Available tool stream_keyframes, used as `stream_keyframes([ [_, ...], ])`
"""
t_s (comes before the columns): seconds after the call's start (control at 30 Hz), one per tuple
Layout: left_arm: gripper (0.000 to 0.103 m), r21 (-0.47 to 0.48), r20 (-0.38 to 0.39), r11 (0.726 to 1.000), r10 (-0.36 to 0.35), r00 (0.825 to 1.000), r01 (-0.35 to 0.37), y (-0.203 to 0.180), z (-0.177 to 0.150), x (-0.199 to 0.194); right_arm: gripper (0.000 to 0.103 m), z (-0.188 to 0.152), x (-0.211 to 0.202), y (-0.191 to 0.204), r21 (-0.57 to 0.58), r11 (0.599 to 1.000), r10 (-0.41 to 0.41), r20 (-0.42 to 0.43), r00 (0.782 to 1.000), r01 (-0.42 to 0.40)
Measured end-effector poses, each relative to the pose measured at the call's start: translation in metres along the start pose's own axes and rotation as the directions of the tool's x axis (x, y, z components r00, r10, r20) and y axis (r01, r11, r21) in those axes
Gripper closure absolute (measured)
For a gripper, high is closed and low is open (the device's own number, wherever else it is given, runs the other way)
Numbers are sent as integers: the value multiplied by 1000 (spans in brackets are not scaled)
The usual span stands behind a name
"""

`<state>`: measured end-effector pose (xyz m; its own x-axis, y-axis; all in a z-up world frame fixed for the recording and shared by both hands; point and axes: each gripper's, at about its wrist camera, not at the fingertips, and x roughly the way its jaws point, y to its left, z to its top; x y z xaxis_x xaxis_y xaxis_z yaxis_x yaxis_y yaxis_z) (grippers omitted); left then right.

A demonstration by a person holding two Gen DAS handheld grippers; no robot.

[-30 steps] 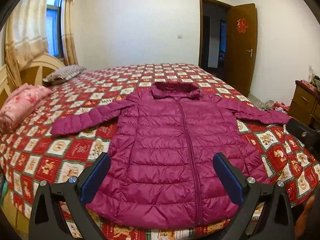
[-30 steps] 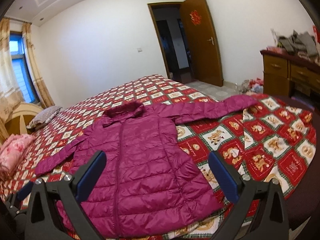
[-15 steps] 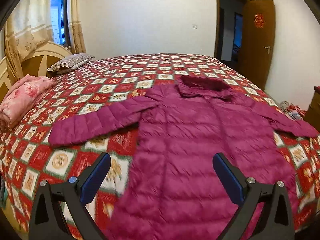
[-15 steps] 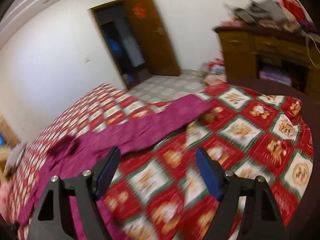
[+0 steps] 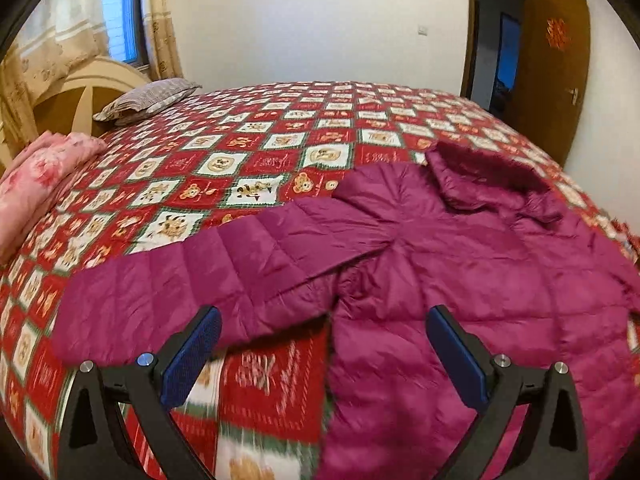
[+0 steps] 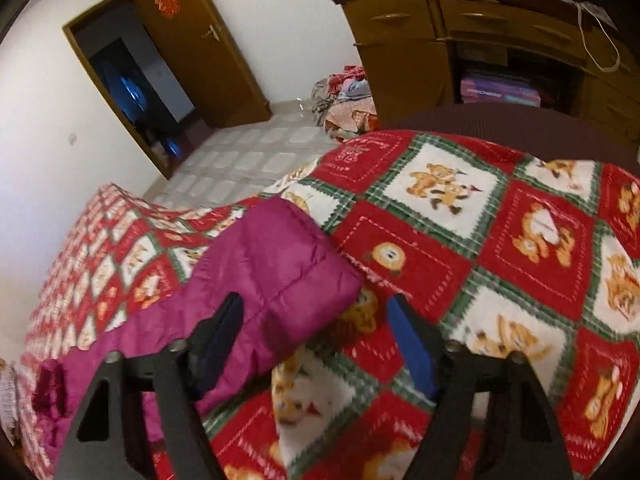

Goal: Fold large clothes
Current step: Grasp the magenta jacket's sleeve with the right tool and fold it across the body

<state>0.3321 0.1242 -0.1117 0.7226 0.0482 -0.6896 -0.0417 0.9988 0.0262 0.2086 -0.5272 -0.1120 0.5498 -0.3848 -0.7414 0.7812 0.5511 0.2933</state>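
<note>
A magenta puffer jacket (image 5: 460, 264) lies flat, front up, on the red patchwork bedspread (image 5: 248, 160). Its left sleeve (image 5: 200, 280) stretches out to the left. My left gripper (image 5: 324, 356) is open and empty, just above the sleeve and the armpit area. In the right wrist view the other sleeve's cuff end (image 6: 280, 272) lies on the bedspread (image 6: 500, 240). My right gripper (image 6: 316, 344) is open and empty, close over that cuff, with the cuff between the fingers' line. The jacket's collar (image 6: 50, 392) shows far left.
A pink folded quilt (image 5: 36, 188) and a striped pillow (image 5: 148, 100) lie at the bed's head by the headboard. A wooden dresser (image 6: 480, 40) with piled clothes stands beyond the bed corner. An open door (image 6: 192, 40) and floor clutter (image 6: 348, 96) are behind.
Both grippers have moved apart and lower: the left swung toward the left sleeve, the right toward the right sleeve's cuff. Both stayed open.
</note>
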Motion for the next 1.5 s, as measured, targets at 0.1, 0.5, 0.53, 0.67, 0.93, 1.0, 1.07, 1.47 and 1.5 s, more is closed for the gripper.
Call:
stream_keyframes([
  [0.1,1,34,5,999,3,1000,-3,0,-6,18,63,-1,12,12,-75,997,-20,-21,1000,19],
  [0.5,1,-71,-25,996,-62,998,60,6,-38,40,93,2,-34,61,-288,958,38,119,992,-3],
  [0.53,1,-91,-32,993,-74,997,71,8,-39,41,93,-1,-52,77,-339,941,69,148,987,-15],
  [0.67,1,-151,-33,983,-106,994,100,17,-45,42,93,-23,-103,139,-491,862,225,148,963,-126],
  [0.93,1,-169,-10,978,-124,992,121,18,-48,38,93,-138,-129,265,-689,633,420,-77,904,-353],
  [1.0,1,-182,-4,974,-138,990,135,22,-49,38,93,-175,-127,293,-716,575,439,-137,888,-395],
  [1.07,1,-190,-2,971,-147,989,144,24,-49,39,93,-206,-126,310,-726,529,448,-200,871,-439],
  [1.47,1,-215,15,959,-184,983,183,29,-51,40,93,-326,-95,389,-713,376,410,-445,796,-592],
  [1.5,1,-214,14,960,-182,983,181,29,-51,41,92,-329,-91,391,-699,377,411,-462,786,-608],
])
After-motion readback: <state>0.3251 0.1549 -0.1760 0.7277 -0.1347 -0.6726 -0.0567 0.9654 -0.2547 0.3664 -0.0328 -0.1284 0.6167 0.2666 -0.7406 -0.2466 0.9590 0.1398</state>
